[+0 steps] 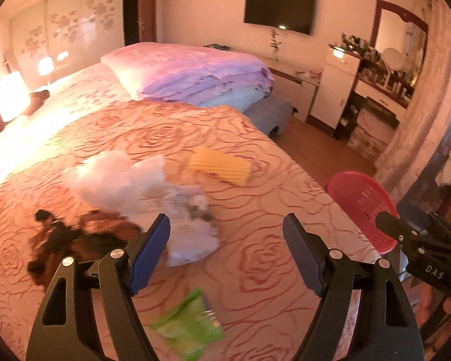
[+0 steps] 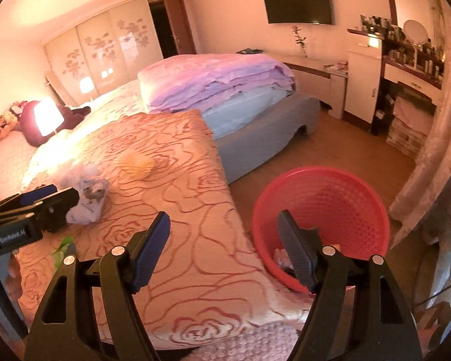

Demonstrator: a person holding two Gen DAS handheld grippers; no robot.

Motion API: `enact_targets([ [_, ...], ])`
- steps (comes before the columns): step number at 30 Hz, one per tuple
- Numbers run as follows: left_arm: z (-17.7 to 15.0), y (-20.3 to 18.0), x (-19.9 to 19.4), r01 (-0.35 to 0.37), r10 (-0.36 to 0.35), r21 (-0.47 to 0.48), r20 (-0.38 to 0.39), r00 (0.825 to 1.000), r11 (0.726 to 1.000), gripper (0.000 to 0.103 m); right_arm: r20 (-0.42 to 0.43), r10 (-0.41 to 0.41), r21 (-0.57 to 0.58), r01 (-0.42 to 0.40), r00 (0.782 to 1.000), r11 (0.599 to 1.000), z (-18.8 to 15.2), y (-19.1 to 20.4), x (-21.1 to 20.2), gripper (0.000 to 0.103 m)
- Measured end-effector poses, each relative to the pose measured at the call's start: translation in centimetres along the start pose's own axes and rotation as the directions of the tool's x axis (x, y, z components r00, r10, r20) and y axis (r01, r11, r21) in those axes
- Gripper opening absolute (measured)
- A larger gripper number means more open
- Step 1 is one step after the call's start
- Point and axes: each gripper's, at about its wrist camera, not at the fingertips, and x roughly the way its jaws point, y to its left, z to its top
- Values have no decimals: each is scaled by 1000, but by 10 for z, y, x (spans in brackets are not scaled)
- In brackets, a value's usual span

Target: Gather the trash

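Both grippers hang over the rose-patterned bedspread [image 1: 255, 180], jaws spread and holding nothing: the left gripper [image 1: 227, 249] above the litter, the right gripper [image 2: 224, 246] at the bed's edge. Nearest the left one lies a green wrapper [image 1: 189, 325], then a crumpled clear bag [image 1: 192, 225] beside a dark brown scrap [image 1: 75, 240] (blurred). Farther on sit white tissue [image 1: 120, 177] and a yellow ridged packet [image 1: 219, 165]. The red mesh bin [image 2: 321, 210] stands on the floor beside the bed, some trash already inside.
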Motion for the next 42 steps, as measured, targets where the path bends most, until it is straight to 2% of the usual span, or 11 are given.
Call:
enact_targets([
  [7,-2,50,-22,-69,71,-73,27,997,995,74,-20,30,-14,-30,999,999,-5,9,3,71],
  [11,-4,90,-37,-128,135,-145,40,990,981,74,-34,42,-20,-43,999,999,-8,15,7,71],
  [22,-8,156,-76,-184,212,-254,87,973,949,74,-58,73,-48,-76,996,996,-14,32,11,71],
  [28,-24,175,-53,-216,227,-284,8,974,934,74,-72,95,-78,-101,993,992,-17,45,13,71],
  [33,-32,177,-26,-224,219,-262,-46,975,939,74,-82,109,-96,-117,991,988,-20,53,14,71],
  [38,-42,186,-11,-236,221,-279,-86,972,931,73,-96,120,-117,-131,988,985,-22,60,16,71],
  [40,-45,187,-8,-223,206,-281,-89,974,934,60,-100,128,-131,-140,987,981,-24,65,17,71],
  [42,-47,188,-7,-223,207,-281,-89,974,933,56,-106,141,-153,-157,984,976,-26,73,19,71],
])
